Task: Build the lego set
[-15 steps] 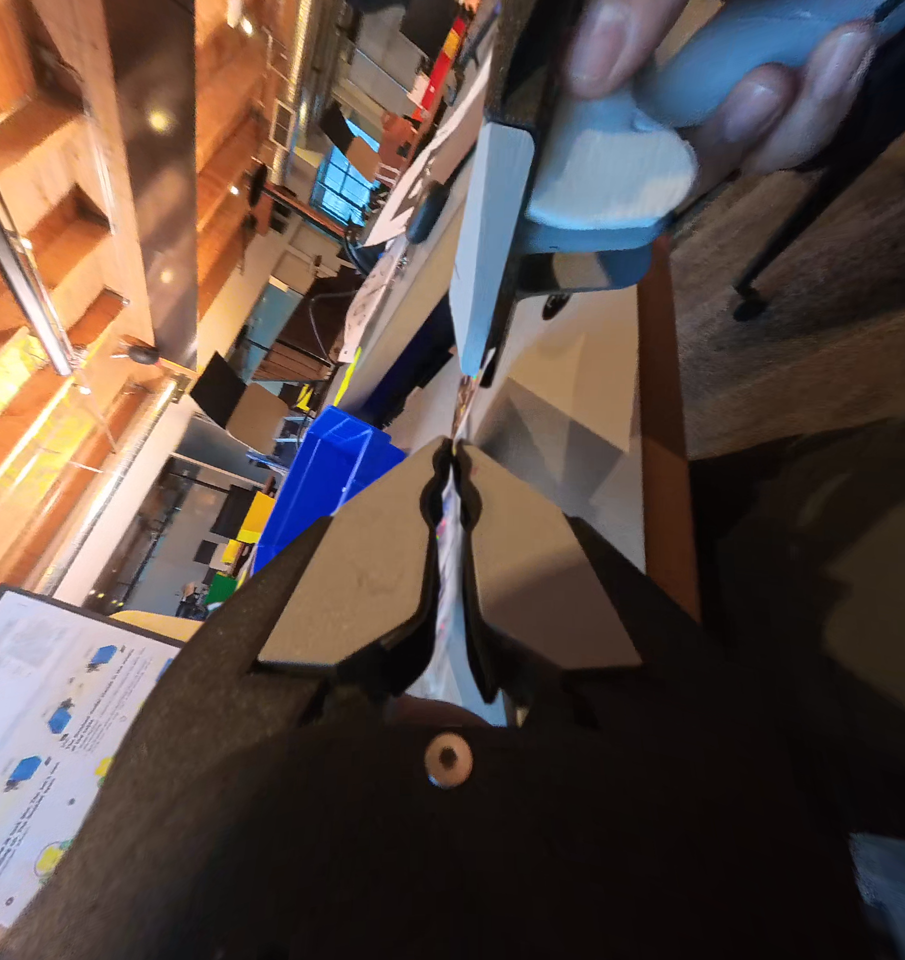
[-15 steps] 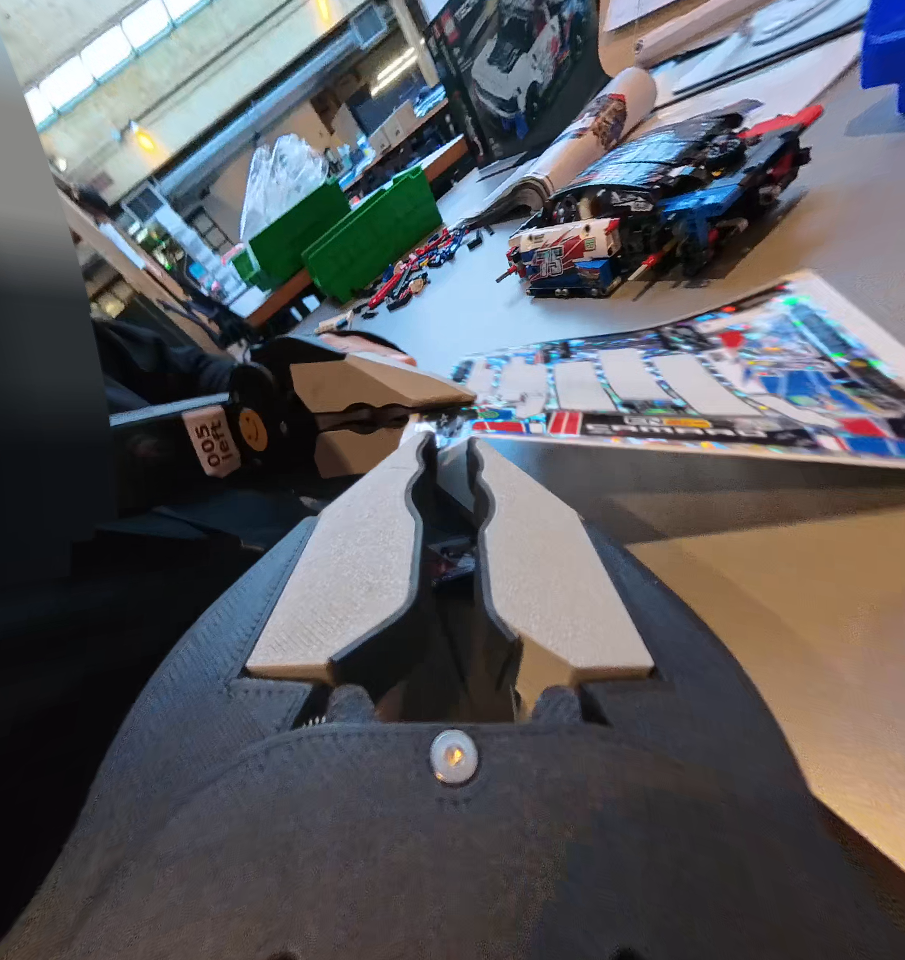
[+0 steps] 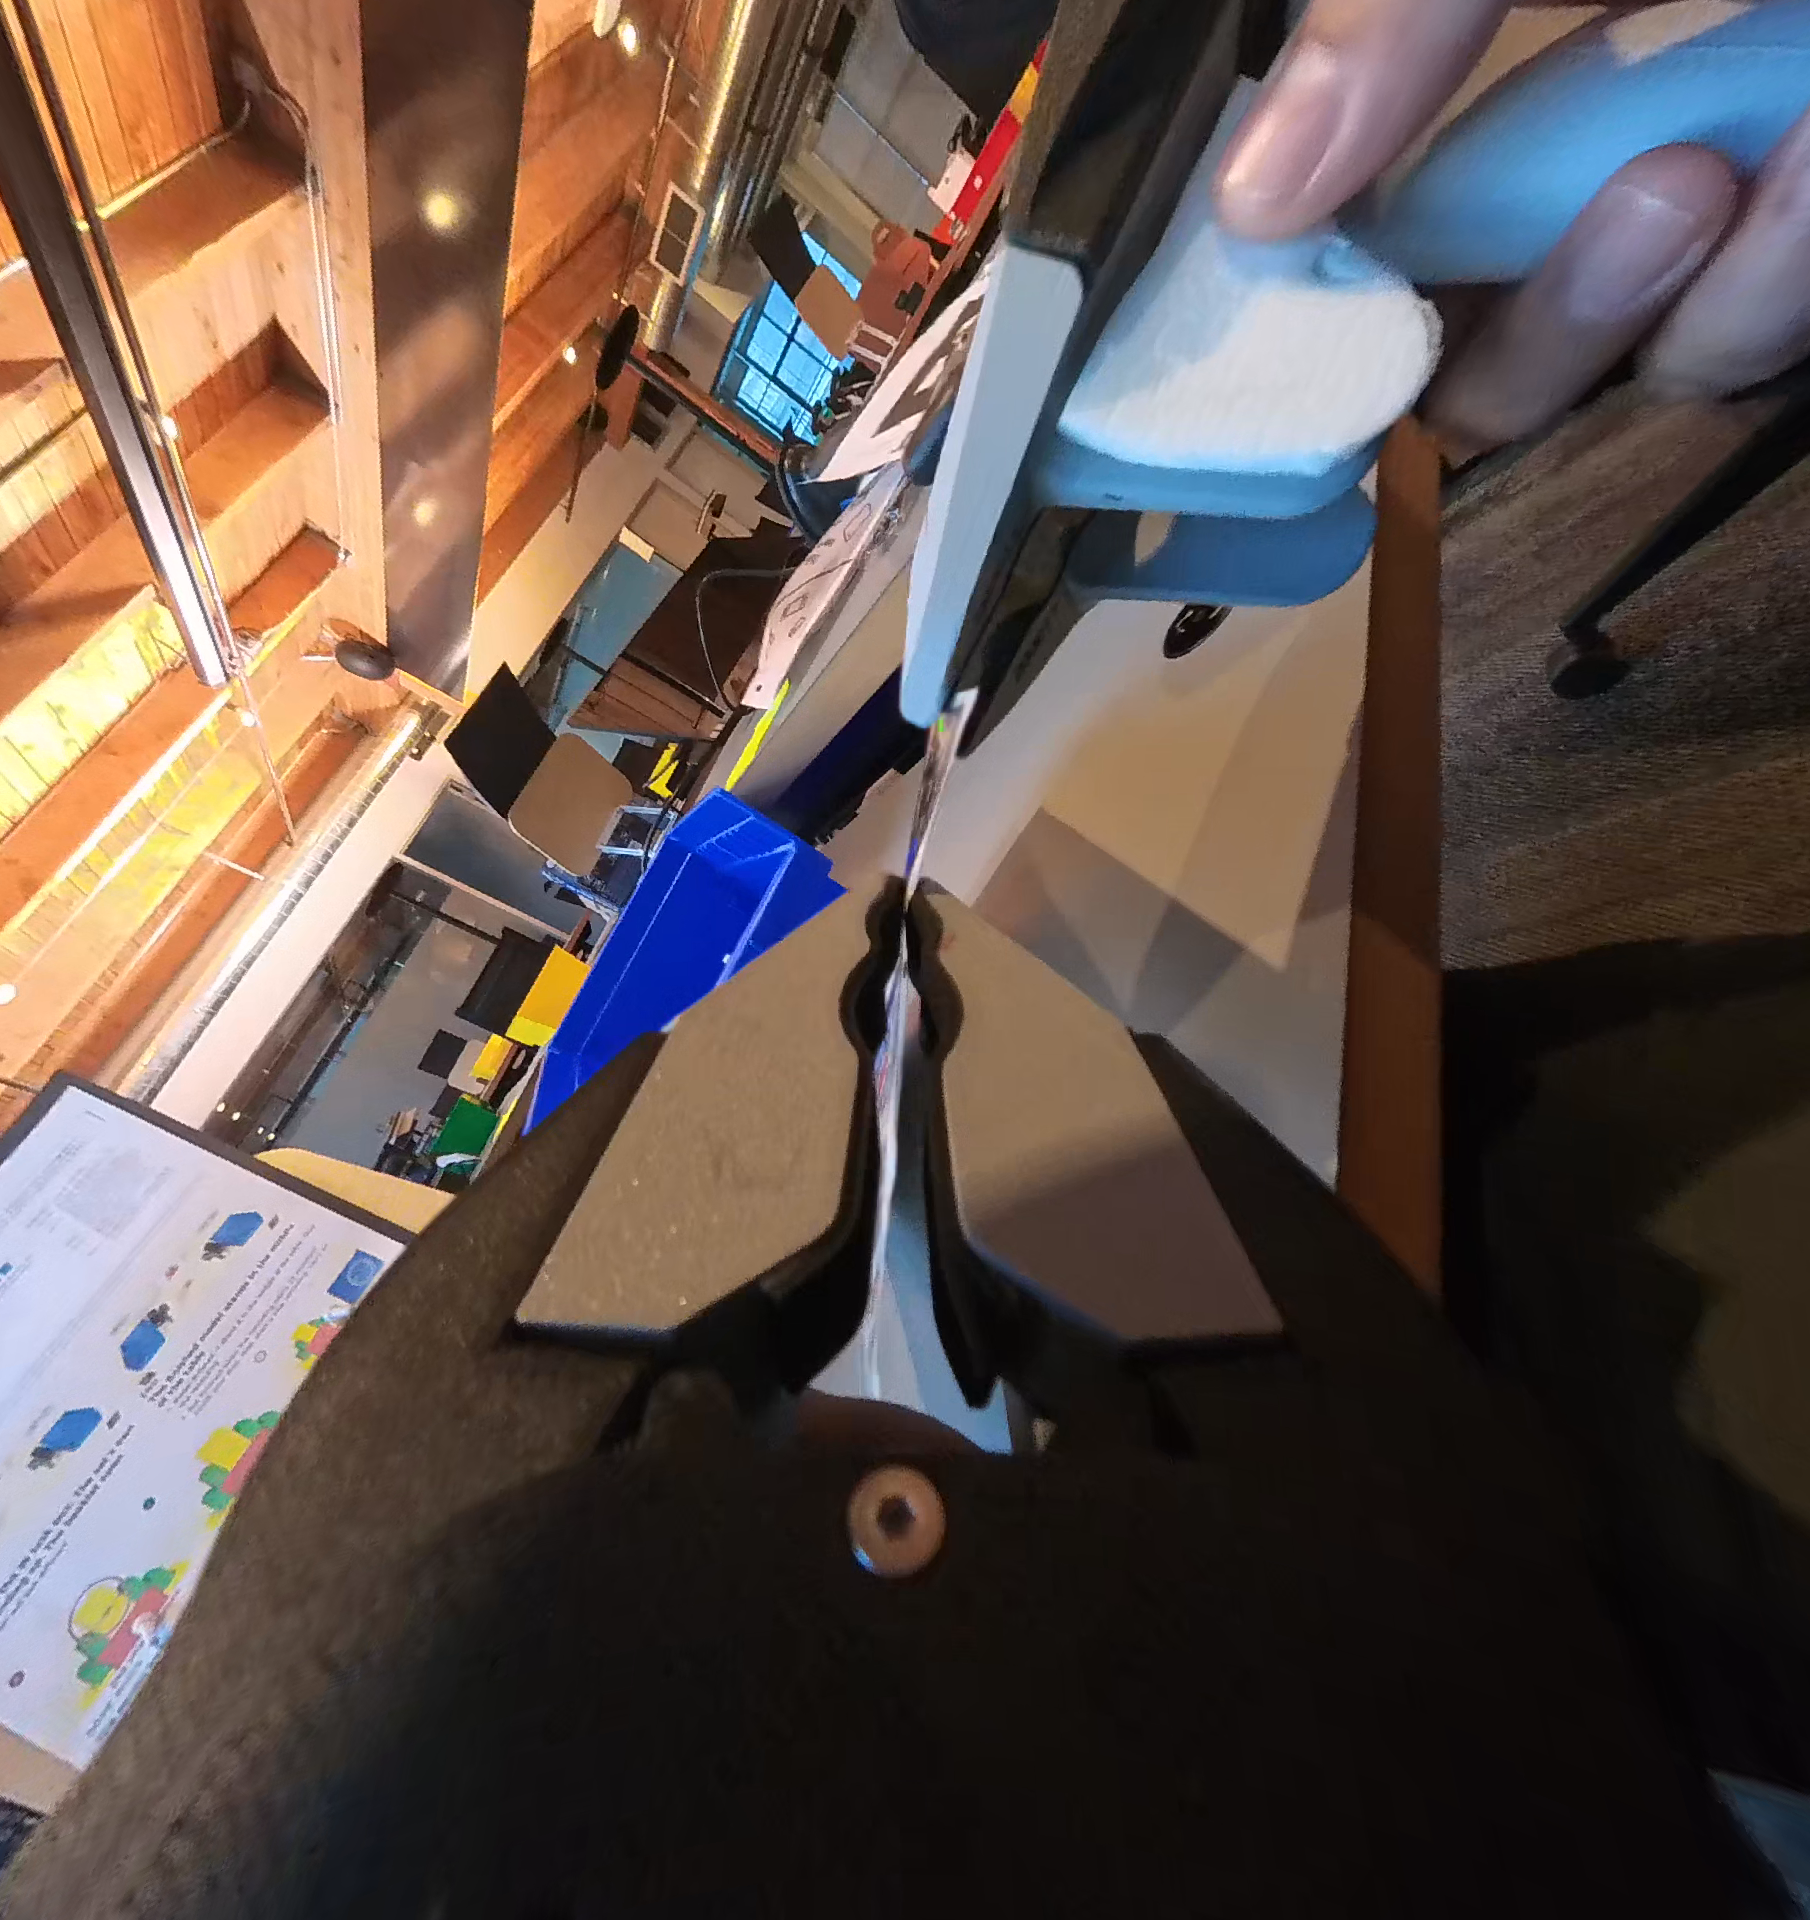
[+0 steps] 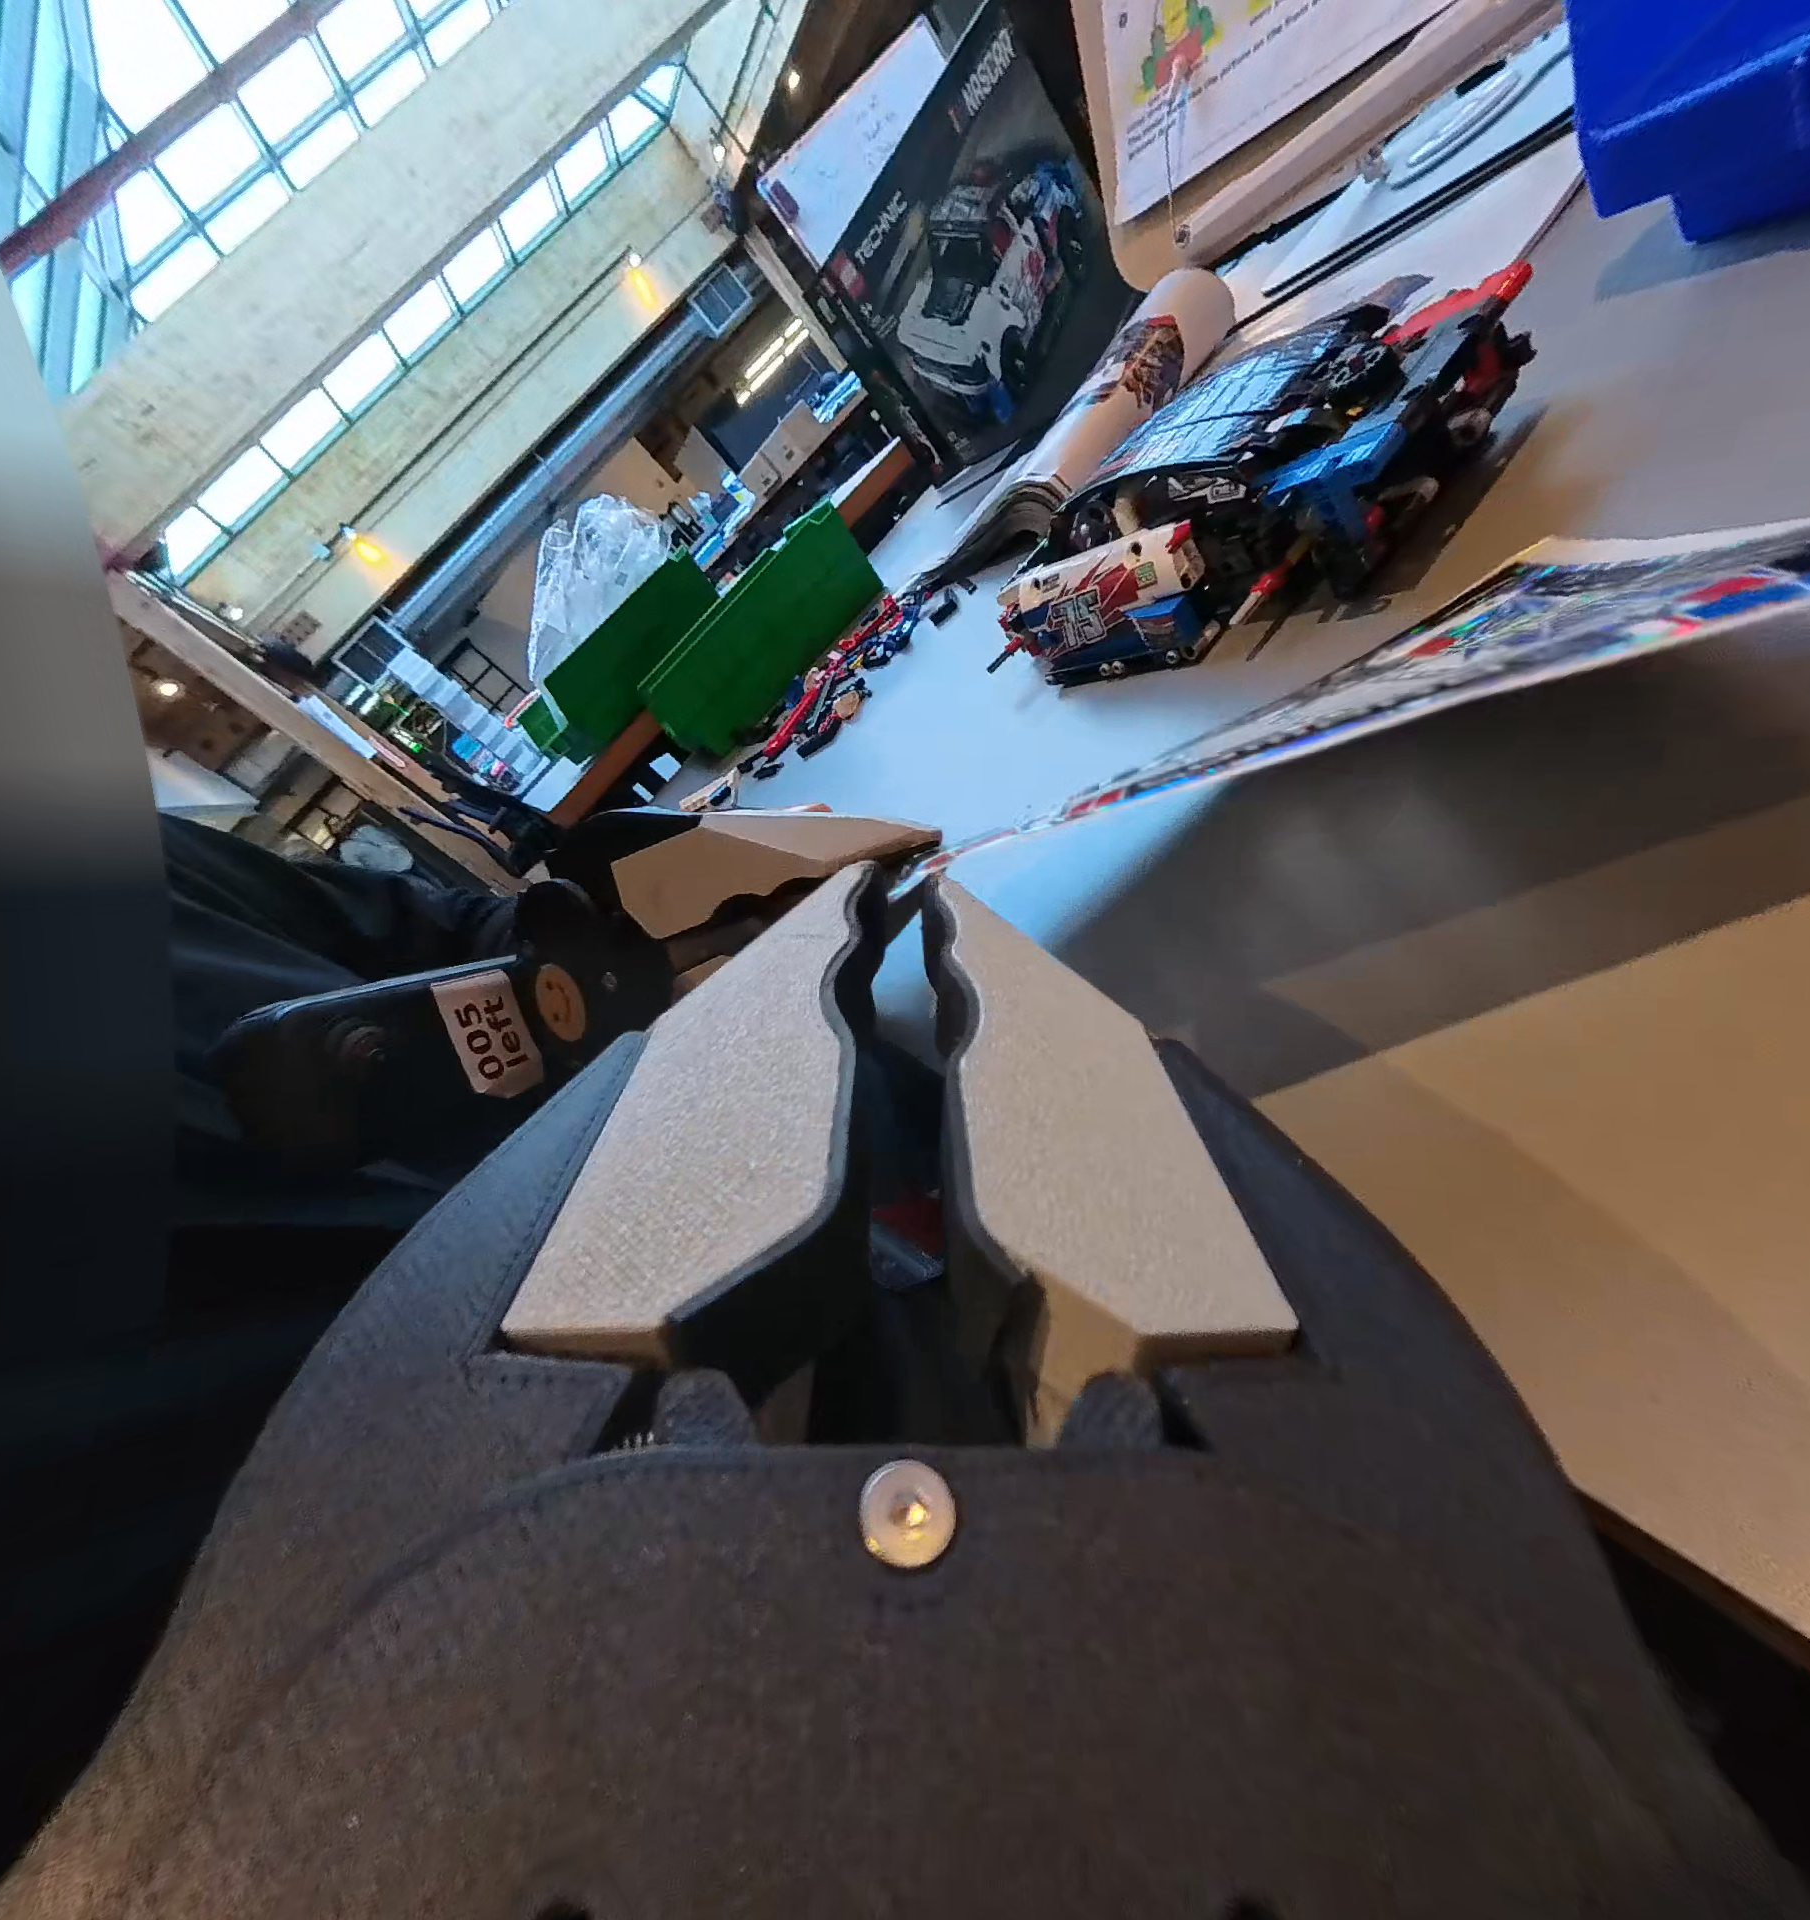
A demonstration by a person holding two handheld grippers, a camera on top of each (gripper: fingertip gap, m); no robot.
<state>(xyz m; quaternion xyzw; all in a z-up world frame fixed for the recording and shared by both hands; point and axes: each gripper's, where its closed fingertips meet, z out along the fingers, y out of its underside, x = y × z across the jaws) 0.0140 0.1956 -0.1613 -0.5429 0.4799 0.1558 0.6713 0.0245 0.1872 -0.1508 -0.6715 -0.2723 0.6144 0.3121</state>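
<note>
The sticker sheet [image 4: 1566, 623] is lifted off the grey tabletop [image 4: 984, 748], held by one corner at its 8 o'clock end. The left hand-held gripper [image 3: 903, 904] is clenched on the sheet's edge; the right hand-held gripper [image 4: 906, 883] pinches the same corner, its tips nearly closed. The partly built lego car [image 4: 1265, 520] sits at 12 o'clock beyond the sheet, green bins [image 4: 714, 644] at 10 o'clock.

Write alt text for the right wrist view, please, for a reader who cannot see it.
The right tongs and the left tongs meet at a lifted corner of the colourful sticker sheet on the grey table. Behind it sits a part-built lego race car, with green bins beyond.
</note>
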